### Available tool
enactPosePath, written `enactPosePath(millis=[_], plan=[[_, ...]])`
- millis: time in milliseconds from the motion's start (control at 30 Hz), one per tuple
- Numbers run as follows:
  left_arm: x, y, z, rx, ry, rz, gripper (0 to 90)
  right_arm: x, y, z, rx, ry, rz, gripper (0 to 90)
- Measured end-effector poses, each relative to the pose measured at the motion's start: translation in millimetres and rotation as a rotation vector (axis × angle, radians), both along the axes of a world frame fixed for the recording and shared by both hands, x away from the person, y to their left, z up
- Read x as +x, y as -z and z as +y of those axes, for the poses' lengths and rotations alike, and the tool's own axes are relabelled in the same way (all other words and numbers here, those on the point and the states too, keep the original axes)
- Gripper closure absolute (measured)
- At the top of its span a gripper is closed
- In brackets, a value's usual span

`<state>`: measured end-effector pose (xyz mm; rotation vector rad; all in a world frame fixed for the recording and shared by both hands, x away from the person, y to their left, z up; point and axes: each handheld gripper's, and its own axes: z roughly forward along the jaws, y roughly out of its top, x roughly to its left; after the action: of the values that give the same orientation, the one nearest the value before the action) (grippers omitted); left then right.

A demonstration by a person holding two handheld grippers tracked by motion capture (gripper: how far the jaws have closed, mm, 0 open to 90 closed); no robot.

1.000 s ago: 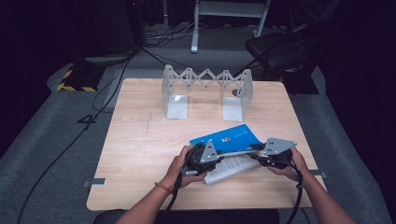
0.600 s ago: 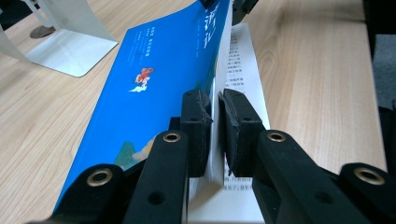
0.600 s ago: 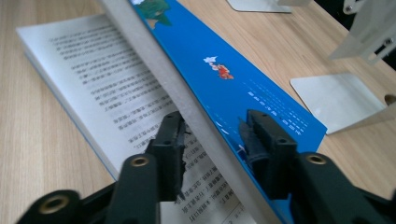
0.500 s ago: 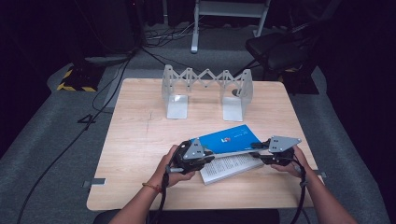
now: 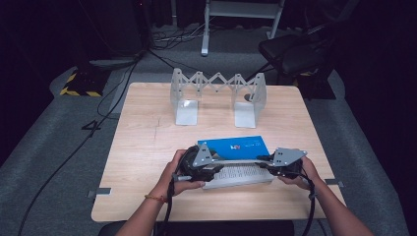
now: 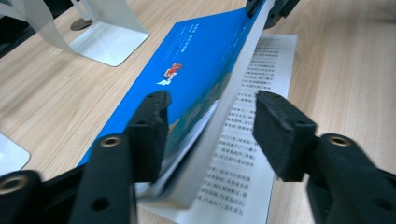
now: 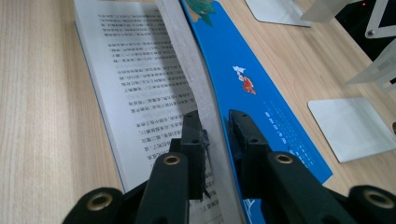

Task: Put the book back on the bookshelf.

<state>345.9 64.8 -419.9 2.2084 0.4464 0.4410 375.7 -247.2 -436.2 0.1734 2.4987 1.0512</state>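
Tabletop (image 5: 147,147): book (image 5: 236,147) between hand-held grippers (image 5: 209,167).

The open page (image 7: 140,79) of the book (image 6: 201,70) carries dense printed lines in East Asian characters, too small and blurred to read. The blue cover (image 7: 261,93) bears a line of small white print and a little red-and-white emblem, neither legible.

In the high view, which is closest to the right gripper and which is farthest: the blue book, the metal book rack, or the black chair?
1. Blue book: clamped in the right gripper.
2. Metal book rack: farther back on the table.
3. Black chair: beyond the table's far right corner.
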Motion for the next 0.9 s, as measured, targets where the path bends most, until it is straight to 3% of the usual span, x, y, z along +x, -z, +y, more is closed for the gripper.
enactPosePath(millis=[67, 267, 500, 533, 567, 800, 900], plan=[[-2.2, 1.3, -5.1, 0.049, -0.021, -0.036, 43.4, -1.5, -1.6, 4.3, -0.008, -0.001, -0.002, 78.0], [0.9, 7.3, -6.7, 0.074, -0.054, -0.027, 41.5, -6.8, -5.3, 16.5, -0.023, -0.002, -0.005, 79.2], [4.6, 15.4, -7.6, 0.104, -0.085, -0.025, 47.6, -7.8, -7.1, 22.7, -0.022, -0.007, 0.005, 79.2], [5.4, 16.2, -6.6, 0.117, -0.087, -0.034, 55.2, -6.6, -7.0, 22.9, -0.018, -0.007, 0.014, 79.1], [6.0, 16.6, -5.7, 0.117, -0.082, -0.033, 60.4, -6.3, -6.7, 23.1, -0.020, -0.010, 0.015, 79.1], [8.6, 20.6, 0.4, 0.136, -0.027, -0.010, 70.7, -3.4, -5.7, 22.4, 0.013, -0.014, 0.033, 74.0], [13.0, 23.0, 4.9, 0.114, -0.007, 0.023, 72.4, 2.1, -3.5, 19.1, 0.049, -0.008, 0.048, 61.3]])
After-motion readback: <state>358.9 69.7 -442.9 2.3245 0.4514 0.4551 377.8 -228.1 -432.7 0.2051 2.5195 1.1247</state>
